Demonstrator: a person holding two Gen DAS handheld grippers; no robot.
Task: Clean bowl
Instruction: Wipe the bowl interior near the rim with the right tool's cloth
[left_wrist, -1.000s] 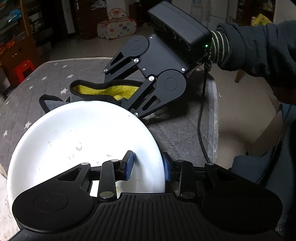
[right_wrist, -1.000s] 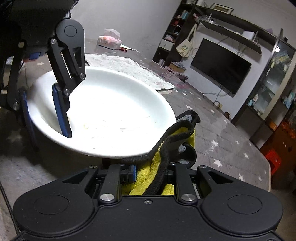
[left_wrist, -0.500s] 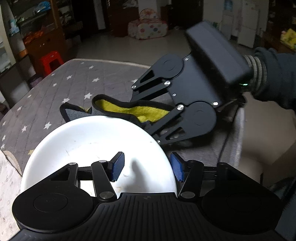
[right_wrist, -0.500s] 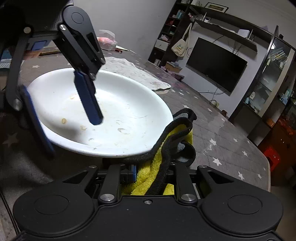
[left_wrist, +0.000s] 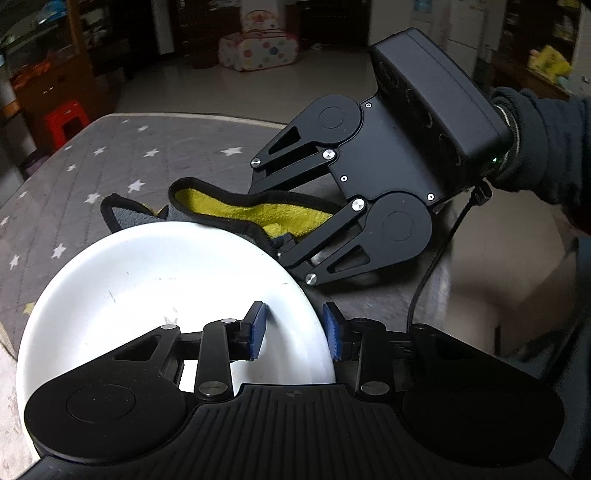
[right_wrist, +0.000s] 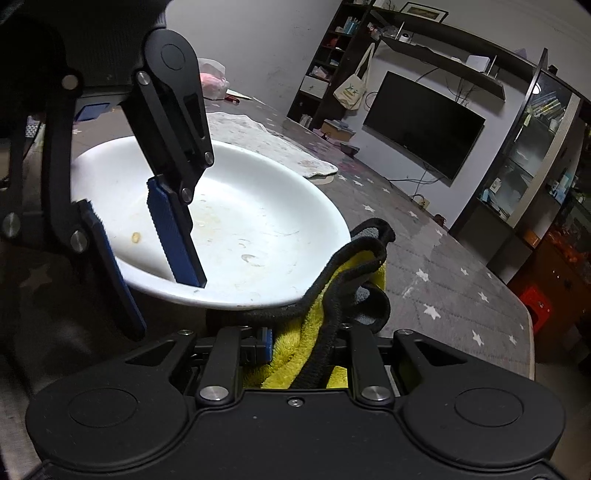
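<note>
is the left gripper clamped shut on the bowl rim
No, the left gripper is open, one finger inside the bowl and one outside its rim.

The near part of the bowl (left_wrist: 147, 280) is covered by the left tongs (left_wrist: 293, 328) in the left wrist view. The gripped end of the cloth (right_wrist: 295, 354) is hidden between the right tongs (right_wrist: 303, 345), and its right pad cannot be seen. Part of the cloth is tucked behind the bowl's rim. Whether the left pads (right_wrist: 173, 229) touch the rim cannot be told. The sleeve (left_wrist: 546, 147) is cut off by the frame edge. The shelf (right_wrist: 332, 62) items are too small to identify.
</note>
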